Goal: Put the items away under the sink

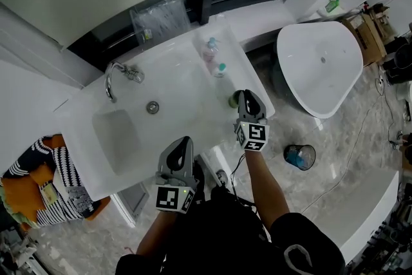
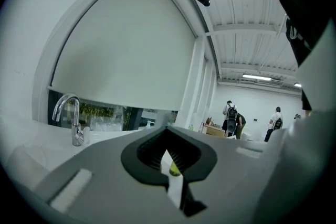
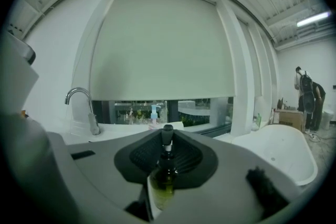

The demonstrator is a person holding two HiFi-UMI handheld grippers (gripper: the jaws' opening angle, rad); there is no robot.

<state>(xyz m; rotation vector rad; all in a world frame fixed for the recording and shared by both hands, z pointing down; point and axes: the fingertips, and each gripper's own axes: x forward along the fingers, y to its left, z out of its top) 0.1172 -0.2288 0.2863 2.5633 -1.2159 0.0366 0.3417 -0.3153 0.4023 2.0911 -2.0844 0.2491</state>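
right claw (image 1: 241,97) is gripping green bottle (image 3: 164,176) at frame centre, long axis upright, cap pointing up; left claw (image 1: 183,143) closed, empty.

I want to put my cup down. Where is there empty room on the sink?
Free: the counter between the faucet and the two pump bottles, and the basin beside the drain. Crowded: the right end, where the right claw grips the green bottle.

Sink (image 1: 174,84): white.
Faucet (image 1: 114,77): shiny silver.
Bottle (image 3: 164,171): dark green, black cap.
Left gripper (image 1: 183,141), right gripper (image 1: 245,95): grey, with black-and-white square markers.
Bucket (image 1: 300,156): blue.
Cloth (image 1: 48,161): black-and-white stripes.
Floor (image 1: 341,151): grey marbling.
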